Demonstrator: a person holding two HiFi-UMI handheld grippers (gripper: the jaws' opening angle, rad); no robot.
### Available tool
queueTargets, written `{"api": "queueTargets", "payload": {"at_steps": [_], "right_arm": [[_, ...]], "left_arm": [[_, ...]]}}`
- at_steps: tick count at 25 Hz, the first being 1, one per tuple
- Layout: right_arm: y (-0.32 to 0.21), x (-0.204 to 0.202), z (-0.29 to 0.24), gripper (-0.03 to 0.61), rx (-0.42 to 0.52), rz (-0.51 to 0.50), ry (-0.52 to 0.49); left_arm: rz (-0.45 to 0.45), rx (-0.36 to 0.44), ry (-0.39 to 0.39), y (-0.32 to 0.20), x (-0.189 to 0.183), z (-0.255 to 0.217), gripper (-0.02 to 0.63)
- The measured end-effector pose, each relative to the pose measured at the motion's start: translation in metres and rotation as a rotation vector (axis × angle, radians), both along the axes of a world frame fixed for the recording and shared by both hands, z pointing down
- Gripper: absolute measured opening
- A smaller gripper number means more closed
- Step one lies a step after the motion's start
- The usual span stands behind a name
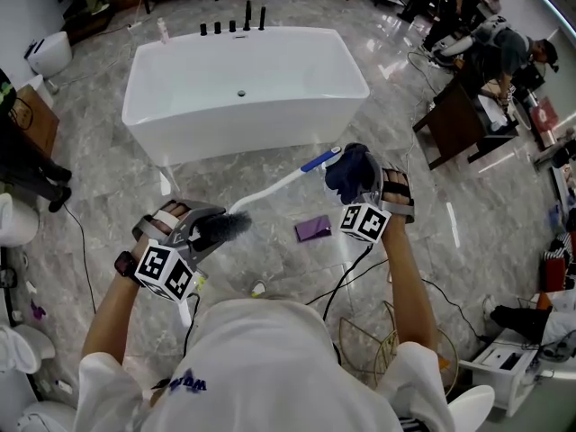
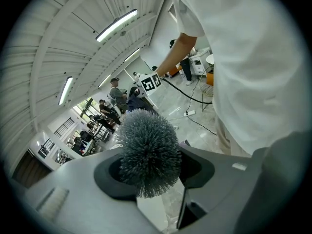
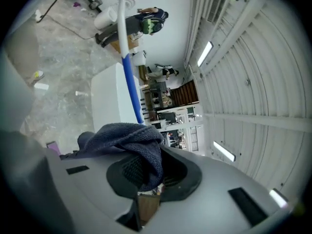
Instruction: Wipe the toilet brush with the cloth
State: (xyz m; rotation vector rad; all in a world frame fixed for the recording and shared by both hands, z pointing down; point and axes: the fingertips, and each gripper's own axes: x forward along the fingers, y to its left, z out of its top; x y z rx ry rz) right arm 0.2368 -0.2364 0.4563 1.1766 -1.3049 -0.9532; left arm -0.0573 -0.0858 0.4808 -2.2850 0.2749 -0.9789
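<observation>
1. Left gripper (image 1: 212,230) clamps the toilet brush (image 1: 274,190) by its bristle head, at 7 o'clock in head view.
2. Right gripper (image 1: 360,174) pinches the dark blue cloth (image 1: 343,175), which touches the brush's blue handle end, 2 o'clock from the bristles.

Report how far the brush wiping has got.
Done: left tool holds the toilet brush by its bristle head, right tool holds the cloth. In hand: the cloth sits at the blue handle end. Left: probably the white shaft toward the bristles; how much is wiped cannot be told.
</observation>
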Motion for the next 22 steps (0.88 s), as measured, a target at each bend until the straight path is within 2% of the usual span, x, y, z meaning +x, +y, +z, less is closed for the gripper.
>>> {"api": "queueTargets", "payload": {"at_steps": [3, 7, 13, 15, 18, 22], "right_arm": [[0.005, 0.003, -0.009, 0.043, 0.007, 0.031, -0.119], [0.016, -0.011, -0.028, 0.043, 0.041, 0.048, -0.315], [0.041, -0.031, -0.045, 0.041, 0.030, 0.073, -0.781], [0.049, -0.049, -0.046, 0.040, -0.002, 0.034, -0.919], [0.064, -0.089, -0.053, 0.040, -0.052, -0.095, -1.073], [0.087, -0.138, -0.065, 0.038, -0.099, -0.272, -1.102]], "left_arm": [[-0.033, -0.037, 0.042, -0.004, 0.003, 0.004, 0.216], [-0.114, -0.107, 0.139, -0.010, 0.006, 0.010, 0.216], [-0.229, -0.222, 0.353, -0.014, 0.032, 0.004, 0.216], [-0.239, -0.270, 0.412, -0.011, 0.038, 0.001, 0.216], [-0.221, -0.371, 0.495, -0.004, 0.042, -0.007, 0.216], [-0.205, -0.474, 0.564, 0.002, 0.050, -0.016, 0.218]]}}
